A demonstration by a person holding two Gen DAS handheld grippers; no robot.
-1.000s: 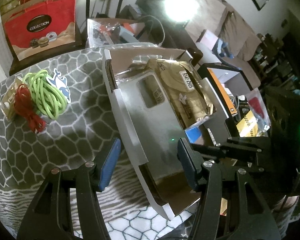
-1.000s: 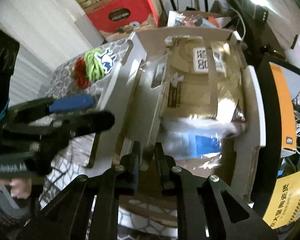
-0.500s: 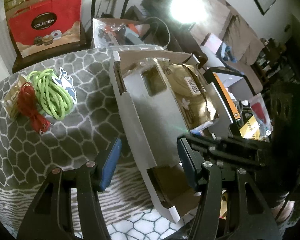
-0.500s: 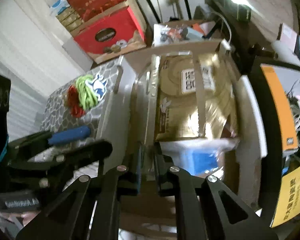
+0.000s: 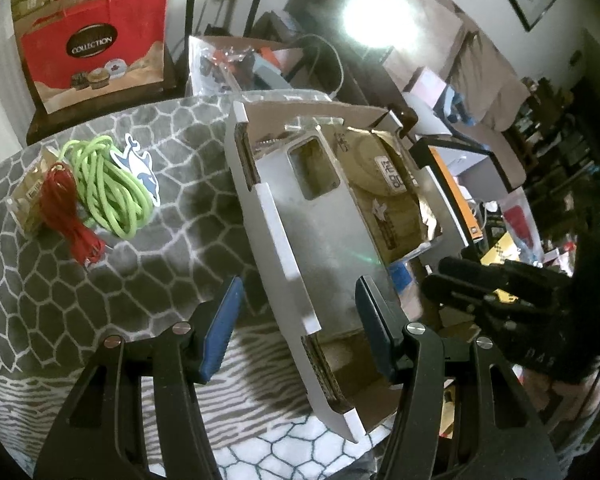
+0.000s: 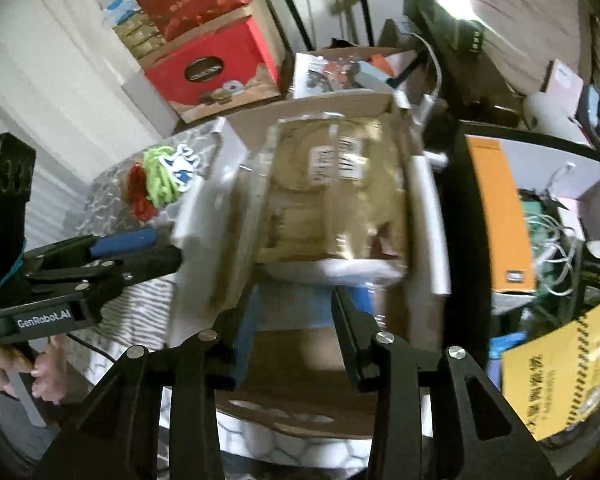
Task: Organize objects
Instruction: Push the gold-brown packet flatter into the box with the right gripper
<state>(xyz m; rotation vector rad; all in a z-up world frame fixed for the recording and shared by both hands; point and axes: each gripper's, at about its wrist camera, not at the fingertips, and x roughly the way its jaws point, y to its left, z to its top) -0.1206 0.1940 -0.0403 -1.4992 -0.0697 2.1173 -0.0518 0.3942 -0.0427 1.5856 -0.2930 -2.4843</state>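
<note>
Now the right hand-held gripper is opening, releasing the box flap.

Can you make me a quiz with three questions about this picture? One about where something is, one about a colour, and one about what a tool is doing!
1. Where is the green cord?
A. In the box
B. On the grey cloth, left of the box
C. On the floor

2. What colour is the cord touching the green one?
A. Red
B. Blue
C. White

3. What is the right tool doing?
A. Gripping the green cord
B. Opening over the box, holding nothing
C. Gripping the gold bag

Answers:
1. B: it lies on the patterned cloth.
2. A: the red cord lies against it.
3. B: nothing sits between its fingers.
</note>
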